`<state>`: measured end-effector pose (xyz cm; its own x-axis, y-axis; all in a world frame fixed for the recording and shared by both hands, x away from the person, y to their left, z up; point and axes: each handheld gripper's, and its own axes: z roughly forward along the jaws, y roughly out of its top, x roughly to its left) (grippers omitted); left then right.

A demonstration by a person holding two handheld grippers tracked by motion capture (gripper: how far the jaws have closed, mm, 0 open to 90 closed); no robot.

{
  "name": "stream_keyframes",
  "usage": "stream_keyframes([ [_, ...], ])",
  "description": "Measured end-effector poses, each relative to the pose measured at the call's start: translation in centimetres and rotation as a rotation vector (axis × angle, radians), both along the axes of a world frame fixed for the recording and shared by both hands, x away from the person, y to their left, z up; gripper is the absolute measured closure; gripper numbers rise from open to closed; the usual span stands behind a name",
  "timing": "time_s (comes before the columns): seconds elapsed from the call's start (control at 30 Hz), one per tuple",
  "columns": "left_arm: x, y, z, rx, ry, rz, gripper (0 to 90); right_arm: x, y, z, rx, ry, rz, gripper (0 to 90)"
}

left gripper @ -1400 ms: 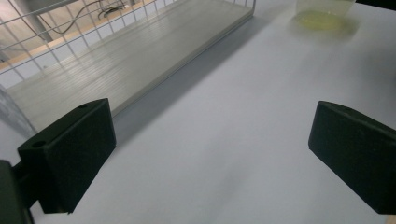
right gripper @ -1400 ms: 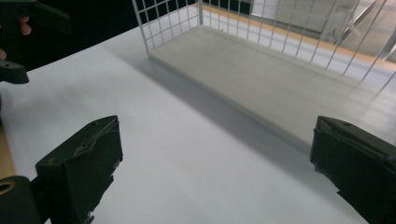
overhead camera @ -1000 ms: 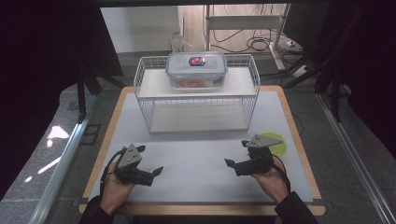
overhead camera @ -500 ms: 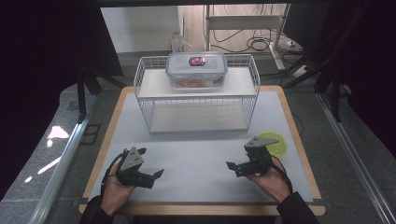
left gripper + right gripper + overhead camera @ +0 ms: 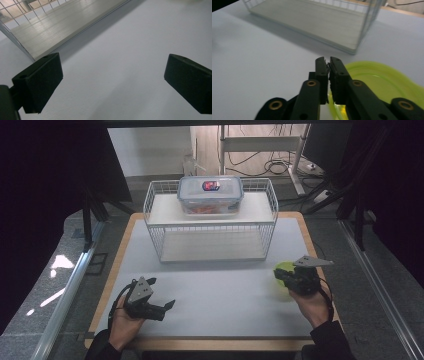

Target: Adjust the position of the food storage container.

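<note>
Right gripper [image 5: 329,65] near tabletop's [image 5: 220,290] right edge, jaws just closed on rim of yellow-green plate [image 5: 382,80]; since earlier, shifted rightward over plate. Left gripper [image 5: 112,80] near front left corner, jaws wide, empty, unmoved. Bare mat between; wire rack [image 5: 210,232] with lidded food container [image 5: 210,194] along rear edge.

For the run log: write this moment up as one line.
left gripper: open, empty, over white mat | right gripper: jaws just closed, shut on rim of green plate | lidded box: on wire rack
</note>
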<state>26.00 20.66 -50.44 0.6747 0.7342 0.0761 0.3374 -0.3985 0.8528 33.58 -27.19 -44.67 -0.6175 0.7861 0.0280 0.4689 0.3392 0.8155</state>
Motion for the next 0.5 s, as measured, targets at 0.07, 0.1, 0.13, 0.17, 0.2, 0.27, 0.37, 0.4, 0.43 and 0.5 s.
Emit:
stream_keyframes([
  [0.07, 0.0, 0.0, 0.0, 0.0, 0.004, -0.001, 2.2, 0.4, -1.5, 0.2, 0.009, -0.004, -0.047, 89.5],
  [0.1, 0.0, 0.0, 0.0, 0.002, 0.005, 0.0, 2.2, 0.5, -2.0, 0.3, 0.014, -0.006, -0.066, 89.7],
  [0.13, 0.0, 0.0, -0.1, 0.004, 0.005, 0.001, 2.2, 0.5, -2.0, 0.3, 0.014, -0.006, -0.066, 89.7],
  [0.17, 0.1, 0.0, -0.1, 0.005, 0.009, 0.001, 2.3, 0.8, -3.0, 0.3, 0.016, -0.004, -0.108, 89.8],
  [0.2, 0.1, 0.0, -0.1, 0.005, 0.009, 0.001, 2.3, 0.8, -3.0, 0.3, 0.016, -0.004, -0.108, 89.8],
  [0.27, 0.1, -0.1, -0.1, 0.005, 0.012, 0.002, 2.4, 1.0, -4.0, 0.1, 0.007, -0.004, -0.152, 89.8],
  [0.37, 0.2, -0.1, -0.2, 0.012, 0.018, 0.003, 2.5, 1.3, -5.3, -0.2, -0.004, -0.013, -0.216, 89.8],
  [0.4, 0.2, -0.1, -0.2, 0.011, 0.019, 0.004, 2.7, 1.4, -5.9, -0.4, -0.005, -0.016, -0.238, 89.7],
  [0.43, 0.2, 0.0, -0.2, 0.009, 0.024, 0.006, 2.8, 1.5, -6.5, -0.6, -0.014, -0.017, -0.268, 89.7],
  [0.5, 0.3, 0.0, -0.3, 0.008, 0.029, 0.007, 2.8, 1.7, -7.1, -0.9, -0.018, -0.01, -0.291, 89.7],
])
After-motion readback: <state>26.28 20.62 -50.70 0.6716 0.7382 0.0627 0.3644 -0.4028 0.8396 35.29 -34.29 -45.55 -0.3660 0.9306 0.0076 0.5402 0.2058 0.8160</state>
